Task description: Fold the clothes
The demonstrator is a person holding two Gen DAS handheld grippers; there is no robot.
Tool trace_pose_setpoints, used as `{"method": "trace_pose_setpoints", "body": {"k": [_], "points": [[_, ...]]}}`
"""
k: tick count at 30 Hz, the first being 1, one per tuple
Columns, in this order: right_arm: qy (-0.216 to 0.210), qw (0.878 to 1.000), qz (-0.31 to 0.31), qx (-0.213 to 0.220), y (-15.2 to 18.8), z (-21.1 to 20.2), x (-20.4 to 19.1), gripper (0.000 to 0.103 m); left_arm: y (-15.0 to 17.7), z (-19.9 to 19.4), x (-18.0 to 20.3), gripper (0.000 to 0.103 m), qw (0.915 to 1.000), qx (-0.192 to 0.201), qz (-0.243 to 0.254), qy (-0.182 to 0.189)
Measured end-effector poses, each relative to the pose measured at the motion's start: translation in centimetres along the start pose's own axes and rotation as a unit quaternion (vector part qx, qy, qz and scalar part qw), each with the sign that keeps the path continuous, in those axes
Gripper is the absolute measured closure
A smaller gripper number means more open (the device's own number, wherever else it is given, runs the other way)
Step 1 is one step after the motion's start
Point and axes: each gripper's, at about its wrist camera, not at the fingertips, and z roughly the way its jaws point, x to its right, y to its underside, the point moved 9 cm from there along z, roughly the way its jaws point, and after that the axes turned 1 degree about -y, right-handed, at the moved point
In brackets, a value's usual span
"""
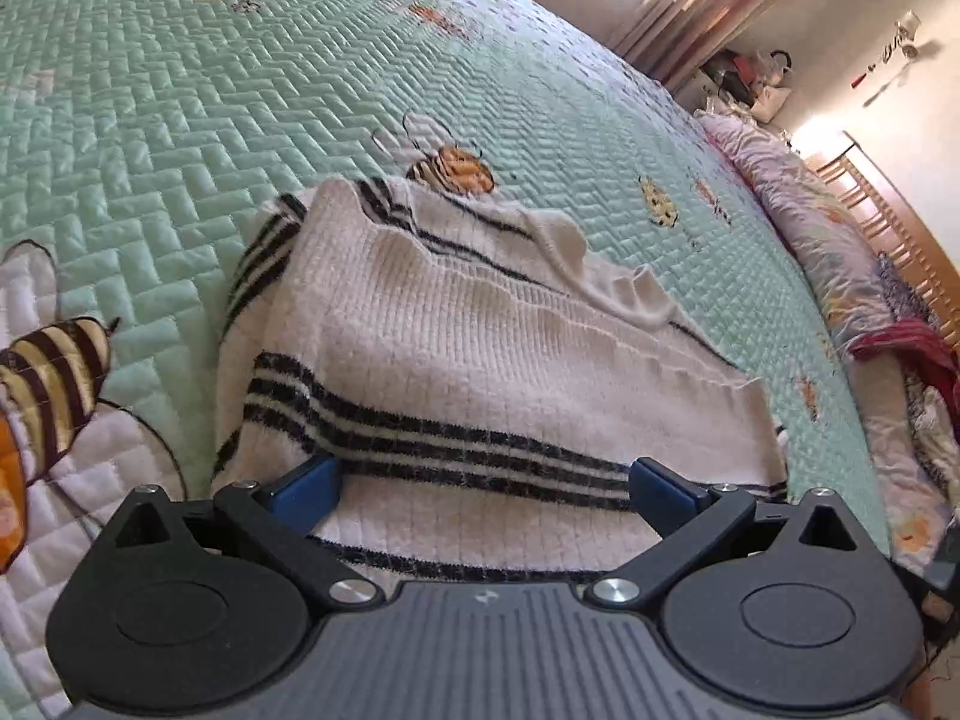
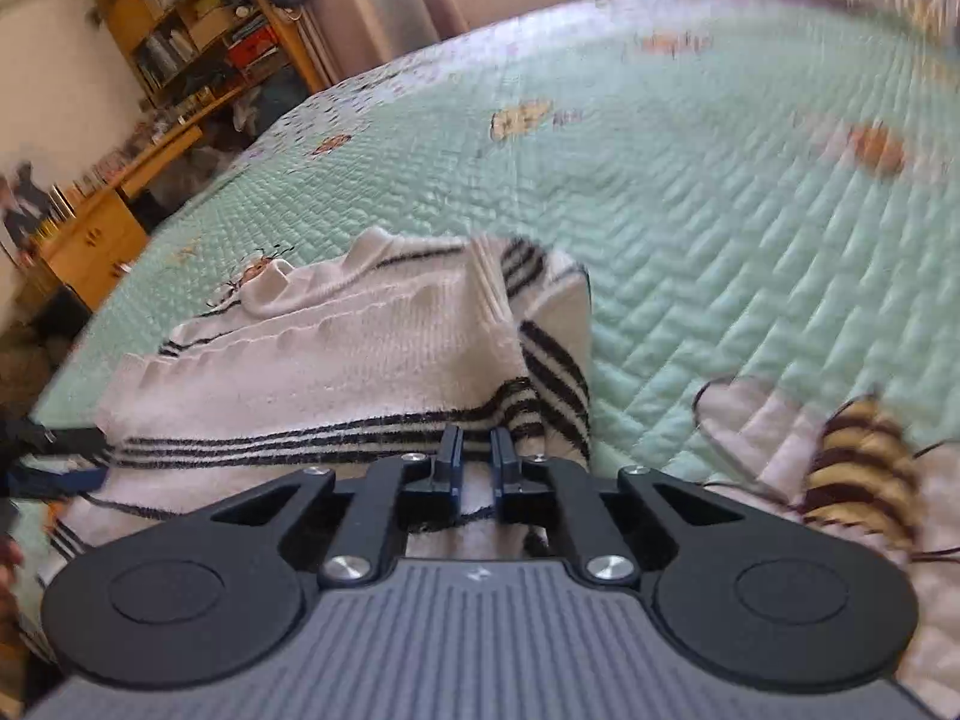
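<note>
Both grippers sit at the near hem of a white, black-striped sweater [image 1: 456,348] lying folded on a mint quilted bedspread [image 1: 180,120] with bee motifs. Left gripper [image 1: 483,483] is spread wide; right gripper [image 2: 477,462] pinches the sweater's hem. Wooden bookshelves [image 2: 198,18] and curtains [image 1: 690,6] line the room.
</note>
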Motion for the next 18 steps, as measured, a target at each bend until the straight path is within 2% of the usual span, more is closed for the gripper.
{"method": "trace_pose_setpoints", "body": {"k": [2,4,6,8,10,13,16,18], "points": [[0.013,0.999,-0.033,0.015,-0.2,-1.7,-1.3,0.081,0.5,-1.7,0.7,0.001,0.9997,0.005,0.022,-0.012],[-0.019,0.999,-0.04,0.021,0.1,-3.3,-3.0,0.073,1.6,-3.0,1.4,0.001,0.9992,0.002,0.039,-0.003],[-0.049,0.998,-0.04,0.008,1.1,-3.9,-4.5,0.065,2.7,-3.8,1.6,0.001,0.999,-0.004,0.044,0.01],[-0.047,0.998,-0.035,-0.022,3.1,-3.0,-4.2,0.058,3.3,-3.5,0.7,0.001,0.9994,-0.013,0.027,0.016],[-0.029,0.998,-0.026,-0.049,4.9,-1.6,-3.1,0.058,4.0,-3.1,-0.2,0.001,0.9995,-0.022,0.009,0.022],[-0.027,0.998,-0.038,-0.034,5.1,-1.7,-3.0,0.058,4.9,-2.6,-1.6,0.001,0.9987,-0.036,-0.018,0.031],[-0.016,0.998,-0.04,-0.042,4.7,-1.7,-3.1,0.058,3.9,-4.1,-1.8,0.002,0.998,-0.011,-0.031,0.055],[-0.017,0.999,-0.029,-0.041,4.4,-1.9,-3.5,0.058,2.8,-5.5,-2.2,0.001,0.9968,0.019,-0.036,0.069]]}}
